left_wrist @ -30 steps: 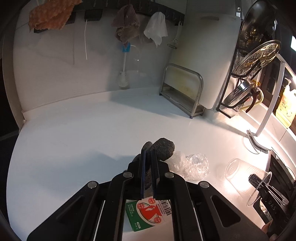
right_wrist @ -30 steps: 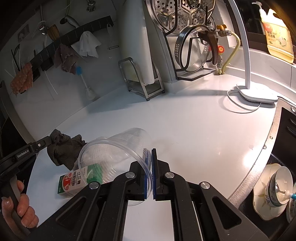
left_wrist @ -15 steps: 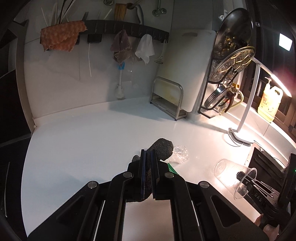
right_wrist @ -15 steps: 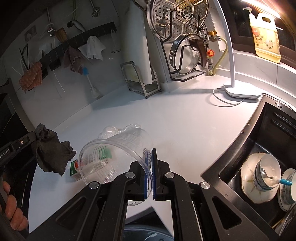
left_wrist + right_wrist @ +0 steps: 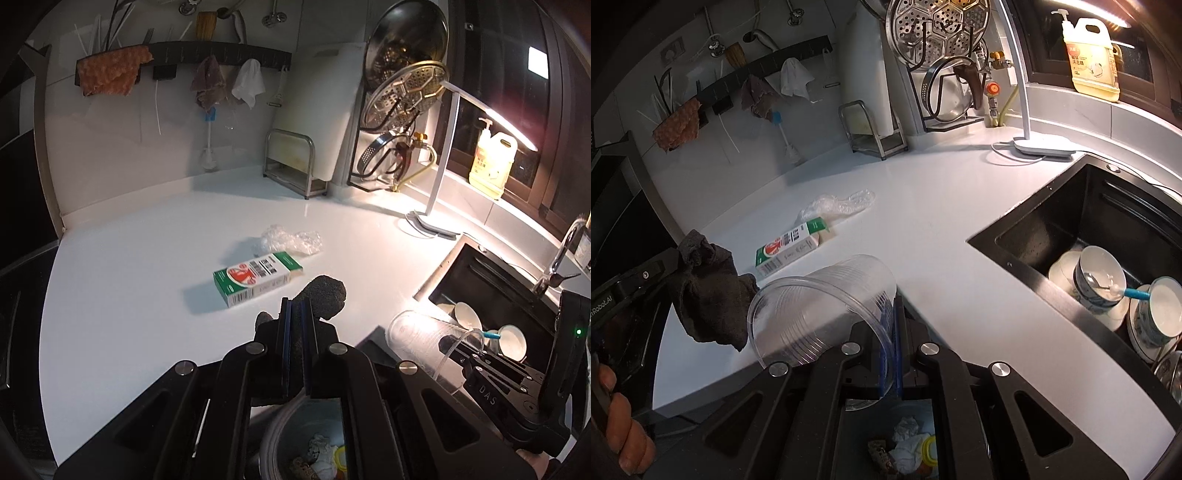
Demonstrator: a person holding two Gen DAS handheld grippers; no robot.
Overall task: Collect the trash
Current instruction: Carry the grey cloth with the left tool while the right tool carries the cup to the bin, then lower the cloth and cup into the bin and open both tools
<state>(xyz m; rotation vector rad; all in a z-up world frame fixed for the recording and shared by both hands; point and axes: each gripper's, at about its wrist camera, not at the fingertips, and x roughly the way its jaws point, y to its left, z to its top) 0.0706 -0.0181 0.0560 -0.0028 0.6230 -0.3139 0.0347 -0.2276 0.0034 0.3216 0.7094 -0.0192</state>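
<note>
Bin [image 5: 314, 435] lies nearest, below both grippers, with crumpled paper [image 5: 905, 428] inside. Left gripper [image 5: 295, 325] is pinched on a dark rag [image 5: 325, 295], which hangs off the counter edge (rag droops below the fingers in the right view). Right gripper [image 5: 891, 332] is clamped on the rim of a clear cup [image 5: 820, 310], held tilted above the bin. Farther out on the counter [image 5: 129, 258] lies a green carton [image 5: 256, 282], with a plastic wrapper [image 5: 288, 240] just behind it. Sink [image 5: 1108, 229] to the right holds bowls.

White countertop [image 5: 129, 240], black sink [image 5: 1089, 221], lit desk lamp [image 5: 461, 110], dark window [image 5: 517, 55]
</note>
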